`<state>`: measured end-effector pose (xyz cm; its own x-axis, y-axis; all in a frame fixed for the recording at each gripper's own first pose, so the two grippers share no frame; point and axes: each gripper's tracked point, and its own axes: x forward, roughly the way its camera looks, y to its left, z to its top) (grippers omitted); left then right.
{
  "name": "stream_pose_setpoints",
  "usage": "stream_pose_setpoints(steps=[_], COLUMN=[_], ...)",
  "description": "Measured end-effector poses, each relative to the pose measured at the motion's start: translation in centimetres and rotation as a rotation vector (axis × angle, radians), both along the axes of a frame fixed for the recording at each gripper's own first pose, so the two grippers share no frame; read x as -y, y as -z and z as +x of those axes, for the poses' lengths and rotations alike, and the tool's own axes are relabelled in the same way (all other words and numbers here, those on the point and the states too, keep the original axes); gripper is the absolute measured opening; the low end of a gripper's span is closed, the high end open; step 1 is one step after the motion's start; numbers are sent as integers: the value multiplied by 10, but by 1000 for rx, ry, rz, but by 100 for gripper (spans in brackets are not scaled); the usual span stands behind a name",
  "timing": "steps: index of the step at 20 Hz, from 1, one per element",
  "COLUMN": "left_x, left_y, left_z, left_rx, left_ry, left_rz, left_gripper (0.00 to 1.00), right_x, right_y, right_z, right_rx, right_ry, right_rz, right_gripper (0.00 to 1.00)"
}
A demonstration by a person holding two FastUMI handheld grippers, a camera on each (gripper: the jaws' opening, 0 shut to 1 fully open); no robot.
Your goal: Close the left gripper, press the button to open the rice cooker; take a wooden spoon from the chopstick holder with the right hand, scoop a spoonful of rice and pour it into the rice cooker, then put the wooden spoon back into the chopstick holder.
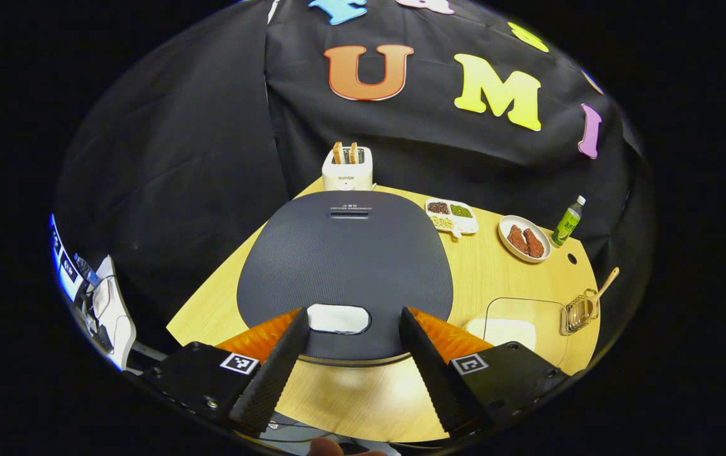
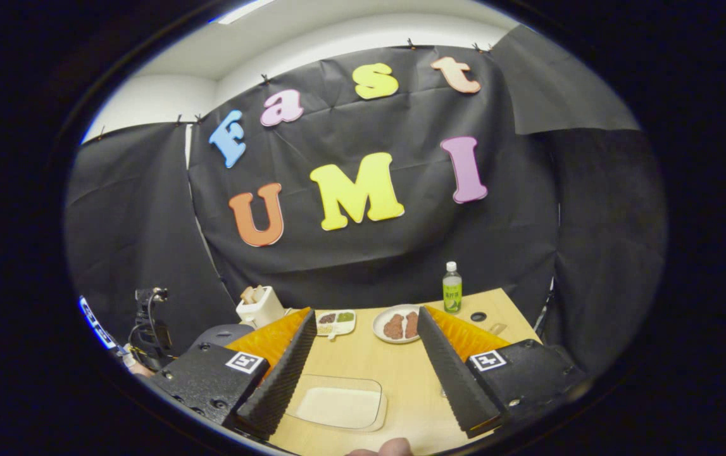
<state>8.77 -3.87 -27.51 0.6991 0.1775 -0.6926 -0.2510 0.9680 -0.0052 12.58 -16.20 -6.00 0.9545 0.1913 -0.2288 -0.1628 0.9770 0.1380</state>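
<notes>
In the left gripper view the dark grey rice cooker (image 1: 345,259) sits in front of me with its lid down. Its white button (image 1: 338,318) lies at the near edge of the lid, between the fingers of my left gripper (image 1: 351,320), which is open above it. To the right stands a clear box of rice (image 1: 513,330), and beside it a wire chopstick holder (image 1: 579,311) with a wooden spoon (image 1: 604,286) leaning out. In the right gripper view my right gripper (image 2: 363,323) hangs open and empty above the rice box (image 2: 339,405).
A white toaster (image 1: 347,167) with bread stands behind the cooker. A divided dish of beans (image 1: 451,215), a plate of meat (image 1: 524,239) and a green bottle (image 1: 568,220) line the table's far right. The wooden table (image 1: 495,272) has a small hole near the bottle.
</notes>
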Motion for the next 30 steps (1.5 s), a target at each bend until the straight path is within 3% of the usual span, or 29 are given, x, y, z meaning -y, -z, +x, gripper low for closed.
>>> stream_pose_setpoints(steps=[2,6,11,16,24,30], left_x=[7,18,40,37,37,44], left_y=[-14,-97,-189,-248,-277,-278], left_z=[-6,-30,-106,-175,-230,-247], left_rx=[41,257,506,679,766,764], left_ry=[35,119,235,306,339,357], left_rz=[-8,-7,-17,-43,-58,-35], left_gripper=[94,95,95,94,94,94], right_x=[-11,-30,-48,-67,-93,-82], right_y=[-12,-34,-53,-74,-79,-72], right_z=[-20,-73,-143,-210,-287,-306], right_rx=[29,90,139,216,259,260], right_ry=[0,29,93,145,145,164], right_rz=[-39,-93,-130,-164,-182,-170], right_gripper=[100,100,99,100,100,99])
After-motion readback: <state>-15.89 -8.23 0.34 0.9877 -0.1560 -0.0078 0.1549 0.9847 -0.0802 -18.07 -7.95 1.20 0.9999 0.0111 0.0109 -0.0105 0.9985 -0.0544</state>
